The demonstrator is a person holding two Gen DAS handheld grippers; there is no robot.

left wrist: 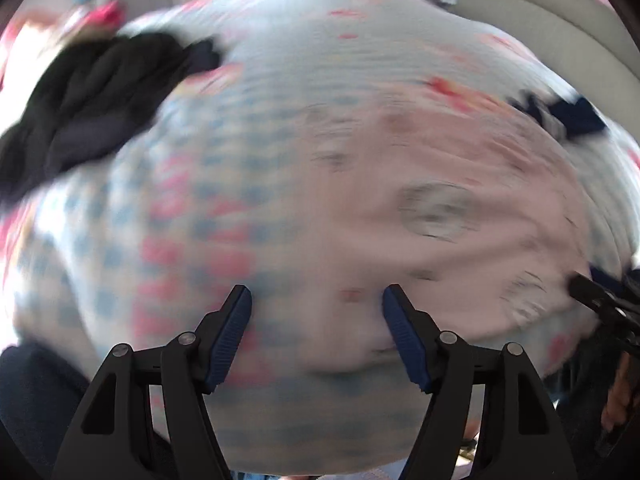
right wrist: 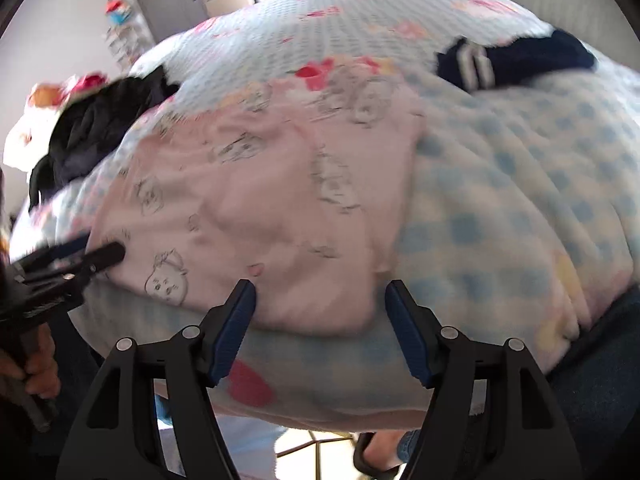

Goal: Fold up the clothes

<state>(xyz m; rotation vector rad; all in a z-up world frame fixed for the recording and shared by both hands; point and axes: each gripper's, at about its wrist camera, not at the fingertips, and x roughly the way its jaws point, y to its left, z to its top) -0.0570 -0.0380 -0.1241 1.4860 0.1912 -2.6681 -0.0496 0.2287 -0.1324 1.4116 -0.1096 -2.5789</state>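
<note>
A pale pink garment [right wrist: 280, 208] with grey cartoon faces lies spread on a blue-checked blanket [right wrist: 520, 184]; it also shows, blurred, in the left wrist view [left wrist: 440, 216]. My right gripper [right wrist: 320, 300] is open, its jaws over the garment's near edge. My left gripper [left wrist: 316, 304] is open, hovering above the garment's left side and the blanket [left wrist: 160, 200]. The left gripper shows in the right wrist view [right wrist: 100, 256] at the garment's left edge. The right gripper's tip shows at the far right of the left wrist view [left wrist: 588, 288].
A black clothing pile [left wrist: 92, 92] lies at the bed's far left, also in the right wrist view [right wrist: 100, 120]. A navy item with white stripes [right wrist: 516, 62] lies at the far right, also in the left wrist view [left wrist: 564, 114]. Shelves and cupboards stand behind the bed.
</note>
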